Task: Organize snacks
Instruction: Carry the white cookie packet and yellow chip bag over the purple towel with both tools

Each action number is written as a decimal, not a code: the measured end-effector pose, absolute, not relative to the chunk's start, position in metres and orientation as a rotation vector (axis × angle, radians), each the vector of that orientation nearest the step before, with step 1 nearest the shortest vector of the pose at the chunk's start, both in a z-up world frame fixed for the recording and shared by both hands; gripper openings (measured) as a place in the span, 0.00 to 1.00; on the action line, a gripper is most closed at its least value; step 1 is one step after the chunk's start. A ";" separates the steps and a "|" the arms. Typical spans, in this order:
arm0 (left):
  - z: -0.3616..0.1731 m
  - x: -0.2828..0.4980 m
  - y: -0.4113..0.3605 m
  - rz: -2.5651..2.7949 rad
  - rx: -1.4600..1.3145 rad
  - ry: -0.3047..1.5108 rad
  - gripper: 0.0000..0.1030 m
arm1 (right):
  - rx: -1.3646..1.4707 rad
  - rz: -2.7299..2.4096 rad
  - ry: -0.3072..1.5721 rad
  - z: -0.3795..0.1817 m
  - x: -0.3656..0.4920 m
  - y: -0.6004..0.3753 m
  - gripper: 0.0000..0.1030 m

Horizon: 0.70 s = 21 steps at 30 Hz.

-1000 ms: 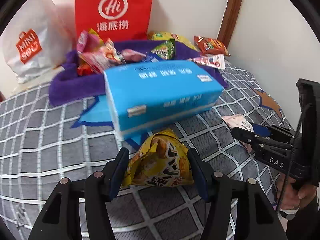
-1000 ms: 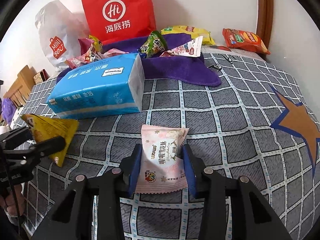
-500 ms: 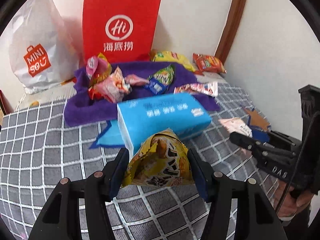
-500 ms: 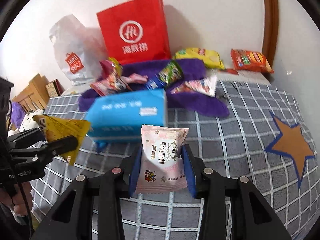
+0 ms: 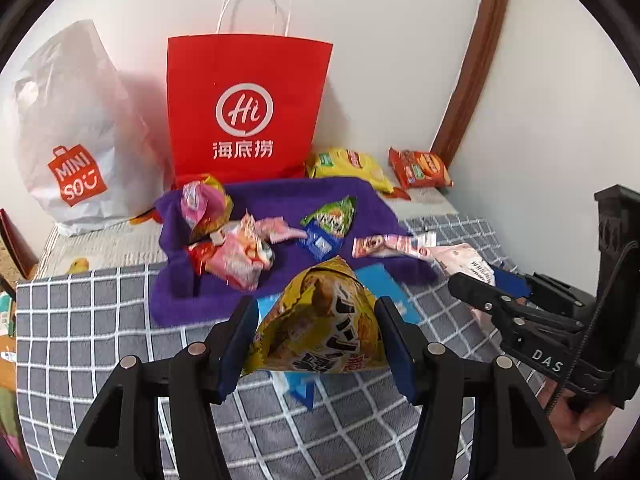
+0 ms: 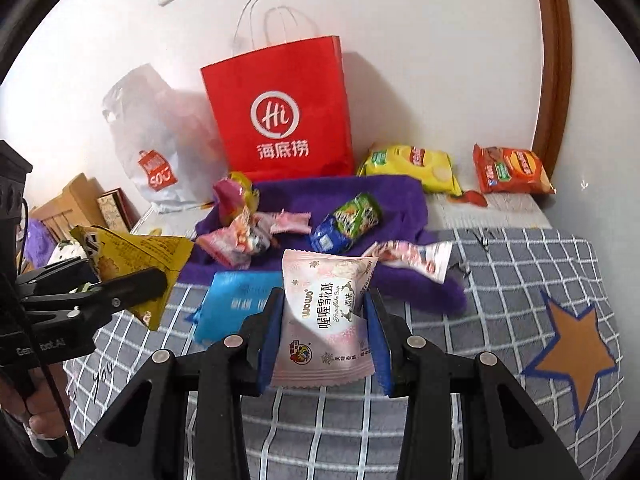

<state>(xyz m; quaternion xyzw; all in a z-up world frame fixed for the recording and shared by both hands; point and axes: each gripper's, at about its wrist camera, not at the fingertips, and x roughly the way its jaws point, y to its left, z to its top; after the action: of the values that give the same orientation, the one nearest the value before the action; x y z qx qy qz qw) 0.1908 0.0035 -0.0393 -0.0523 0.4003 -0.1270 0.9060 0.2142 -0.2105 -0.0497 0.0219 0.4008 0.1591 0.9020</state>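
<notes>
**A:** Snacks are in both tools. Our left tool point(image 5: 316, 344) is closed partway on a yellow triangular snack bag point(image 5: 320, 328), its blue pads point(image 5: 240, 340) pressing the bag's two sides so that it stands upright between them, above the bed.

**B:** And our right tool point(image 6: 324, 332)?

**A:** It is set narrower, clamped on a flat pink snack packet point(image 6: 326, 316) with printed writing. The packet stands upright between the pads, its top edge clear of the fingertips.

**B:** What do we see below the tools?

**A:** A bed with a grey checked cover point(image 6: 520, 280) that has an orange star on it. A blue tissue pack point(image 6: 236, 300) lies on the cover, just behind both held snacks. Beyond it a purple towel point(image 5: 272, 200) carries more snacks: a green packet point(image 5: 332, 216), a heap of pink and red wrappers point(image 5: 232, 252), and a long pink and white sachet point(image 5: 392, 244) at its right edge.

**B:** Anything past the towel?

**A:** A red paper bag point(image 5: 244, 112) stands upright against the wall, with a white plastic bag point(image 5: 68, 140) to its left. To its right a yellow bag of crisps point(image 6: 412, 164) and an orange packet point(image 6: 508, 170) lie near the wall, apart from the towel. Each tool shows in the other's view, with a hand point(image 5: 580, 412) on its handle.
</notes>
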 end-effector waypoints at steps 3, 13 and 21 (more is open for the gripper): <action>-0.033 0.205 0.007 -0.275 -0.118 0.827 0.56 | 0.058 0.326 0.822 -0.044 0.230 -0.209 0.38; -0.019 0.246 0.009 -0.271 -0.079 0.818 0.56 | 0.051 0.340 0.810 -0.032 0.272 -0.195 0.38; -0.017 0.279 0.016 -0.263 -0.091 0.820 0.56 | 0.039 0.326 0.789 -0.026 0.305 -0.193 0.38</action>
<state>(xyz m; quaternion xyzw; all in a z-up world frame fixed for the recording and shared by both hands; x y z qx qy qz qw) 0.2791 0.0157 -0.0166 -0.0441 0.3975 -0.1275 0.9077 0.3052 -0.1928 -0.0259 0.0190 0.3828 0.1583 0.9100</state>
